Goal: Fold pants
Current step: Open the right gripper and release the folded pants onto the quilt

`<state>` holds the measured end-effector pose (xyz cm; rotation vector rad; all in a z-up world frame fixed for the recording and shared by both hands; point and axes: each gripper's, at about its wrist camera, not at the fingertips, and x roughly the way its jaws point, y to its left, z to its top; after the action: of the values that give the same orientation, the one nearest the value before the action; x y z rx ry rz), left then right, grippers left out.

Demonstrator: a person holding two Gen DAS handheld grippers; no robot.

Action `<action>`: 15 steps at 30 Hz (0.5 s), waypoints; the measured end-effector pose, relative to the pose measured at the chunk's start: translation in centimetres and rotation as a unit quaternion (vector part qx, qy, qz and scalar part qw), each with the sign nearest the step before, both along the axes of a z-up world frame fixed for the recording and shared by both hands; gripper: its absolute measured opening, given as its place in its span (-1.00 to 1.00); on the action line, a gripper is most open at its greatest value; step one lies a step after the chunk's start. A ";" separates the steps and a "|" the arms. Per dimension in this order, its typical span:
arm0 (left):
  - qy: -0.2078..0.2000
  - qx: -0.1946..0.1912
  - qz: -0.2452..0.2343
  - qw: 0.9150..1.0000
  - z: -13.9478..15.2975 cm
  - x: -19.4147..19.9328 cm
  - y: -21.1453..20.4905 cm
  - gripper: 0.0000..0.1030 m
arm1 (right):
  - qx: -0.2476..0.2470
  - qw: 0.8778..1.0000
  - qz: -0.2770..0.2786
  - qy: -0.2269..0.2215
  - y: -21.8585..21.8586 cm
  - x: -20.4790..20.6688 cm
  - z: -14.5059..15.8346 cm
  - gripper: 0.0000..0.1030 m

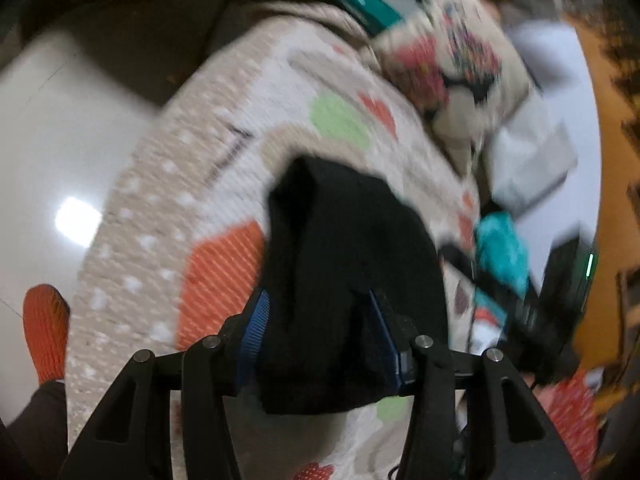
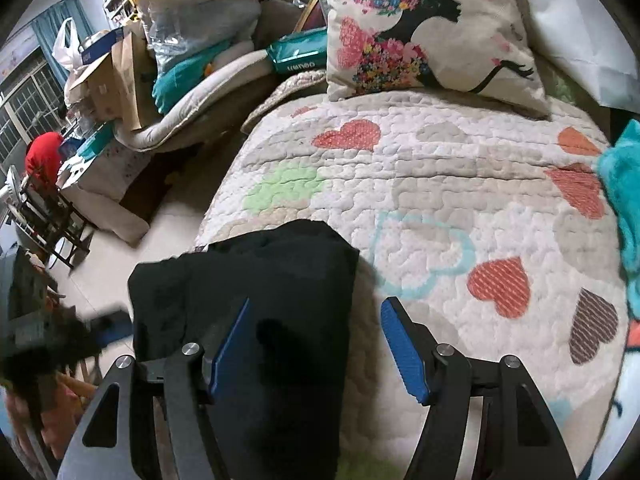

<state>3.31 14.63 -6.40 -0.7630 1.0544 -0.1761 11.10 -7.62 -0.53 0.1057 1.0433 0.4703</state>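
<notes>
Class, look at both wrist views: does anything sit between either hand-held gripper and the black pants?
Nothing visible does. The pants already fill the left hand-held gripper, and they lie between the open fingers of the right hand-held gripper on the quilt.

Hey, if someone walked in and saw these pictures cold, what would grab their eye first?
Probably the black pants, a dark folded bundle at the near edge of the heart-patterned quilt, with the left gripper closed on them. Next, the cushion with a flower-haired woman's silhouette, propped at the quilt's far end. The right gripper hangs open over the pants.
</notes>
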 end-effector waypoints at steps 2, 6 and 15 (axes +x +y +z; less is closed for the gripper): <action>0.013 0.015 -0.017 1.000 -0.7 0.4 -1.2 -0.05 | -0.013 1.000 0.002 0.013 1.0 1.3 -0.8 0.37; 0.011 0.021 -0.028 0.999 -0.8 0.4 -1.7 -0.05 | -0.037 0.997 0.012 0.063 2.7 3.6 -2.8 -0.59; 0.018 0.004 -0.047 0.999 -0.8 0.6 -2.7 -0.02 | -0.121 0.991 -0.037 0.044 1.2 5.2 -3.6 -0.80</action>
<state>3.92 11.92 -7.17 -0.7118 1.1245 -0.2391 16.29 -6.41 -4.15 -0.0509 1.1711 0.2699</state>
